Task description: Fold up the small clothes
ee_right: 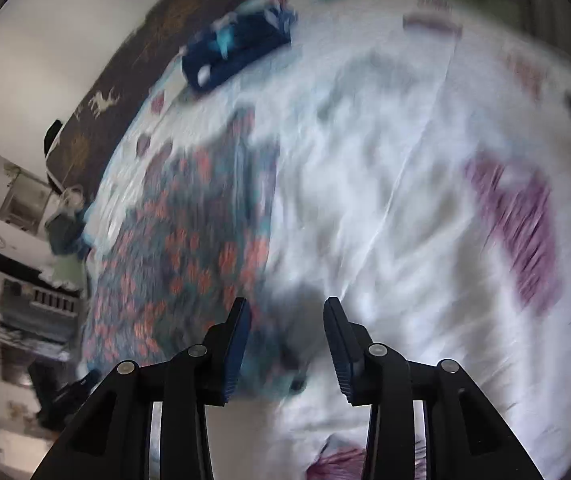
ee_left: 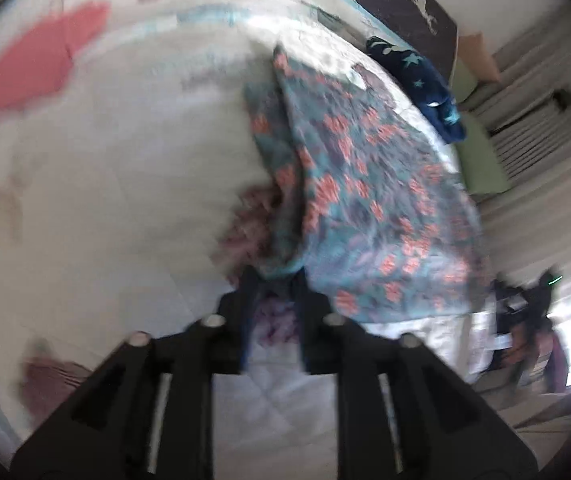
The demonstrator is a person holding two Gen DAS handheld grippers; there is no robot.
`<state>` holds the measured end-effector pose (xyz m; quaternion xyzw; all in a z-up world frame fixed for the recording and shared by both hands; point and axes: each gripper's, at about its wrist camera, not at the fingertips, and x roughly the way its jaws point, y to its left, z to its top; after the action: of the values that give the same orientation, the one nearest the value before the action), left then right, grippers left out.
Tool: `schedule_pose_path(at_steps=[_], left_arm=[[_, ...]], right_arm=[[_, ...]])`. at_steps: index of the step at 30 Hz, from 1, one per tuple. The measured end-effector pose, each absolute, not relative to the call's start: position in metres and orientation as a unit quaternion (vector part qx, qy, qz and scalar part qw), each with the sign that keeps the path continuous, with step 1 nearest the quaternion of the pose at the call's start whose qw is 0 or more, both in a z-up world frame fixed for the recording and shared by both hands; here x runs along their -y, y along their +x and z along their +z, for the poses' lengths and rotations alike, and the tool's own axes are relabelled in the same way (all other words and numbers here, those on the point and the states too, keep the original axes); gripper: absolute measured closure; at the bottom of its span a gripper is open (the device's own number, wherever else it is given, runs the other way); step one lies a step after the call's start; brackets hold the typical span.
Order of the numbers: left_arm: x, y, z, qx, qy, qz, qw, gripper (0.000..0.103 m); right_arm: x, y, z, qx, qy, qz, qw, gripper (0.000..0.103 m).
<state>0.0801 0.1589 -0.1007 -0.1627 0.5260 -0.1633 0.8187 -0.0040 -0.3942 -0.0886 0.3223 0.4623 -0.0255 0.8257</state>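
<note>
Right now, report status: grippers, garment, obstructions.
Left gripper shut on floral garment. Right gripper open, empty, beside it. Navy star garment lies apart on the bed.

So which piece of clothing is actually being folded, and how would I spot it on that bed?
Start with the big white bedspread with purple and pink patches. On it lies the floral garment, teal-grey with coral-red flowers, one corner pinched in the left gripper. Its only clothing neighbour is the dark blue bundle with pale stars near the headboard, so the red flowers settle it.
</note>
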Motion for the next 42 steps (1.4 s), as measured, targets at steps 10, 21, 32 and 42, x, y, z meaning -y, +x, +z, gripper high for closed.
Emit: schedule_pose_path(at_steps=[10,21,32,42], left_arm=[[-0.084,0.165,-0.05,-0.434,-0.057,-0.192,0.878,0.056],[-0.078,0.267,-0.115,-0.482,-0.027,-0.099,0.87,0.062],[-0.098,0.251,-0.105,-0.419,-0.003,-0.003,0.908,0.09],[-0.142,0.169,-0.094,-0.483,-0.116,-0.141,0.856,0.035]], right_arm=[[0.37,0.121,-0.062,-0.445,0.21,0.005,0.87,0.055],[0.383,0.187,-0.11,-0.476,0.22,-0.003,0.851,0.082],[0.392,0.186,-0.114,-0.447,0.163,-0.093,0.875,0.091],[0.397,0.084,-0.094,-0.452,0.241,0.005,0.859,0.036]])
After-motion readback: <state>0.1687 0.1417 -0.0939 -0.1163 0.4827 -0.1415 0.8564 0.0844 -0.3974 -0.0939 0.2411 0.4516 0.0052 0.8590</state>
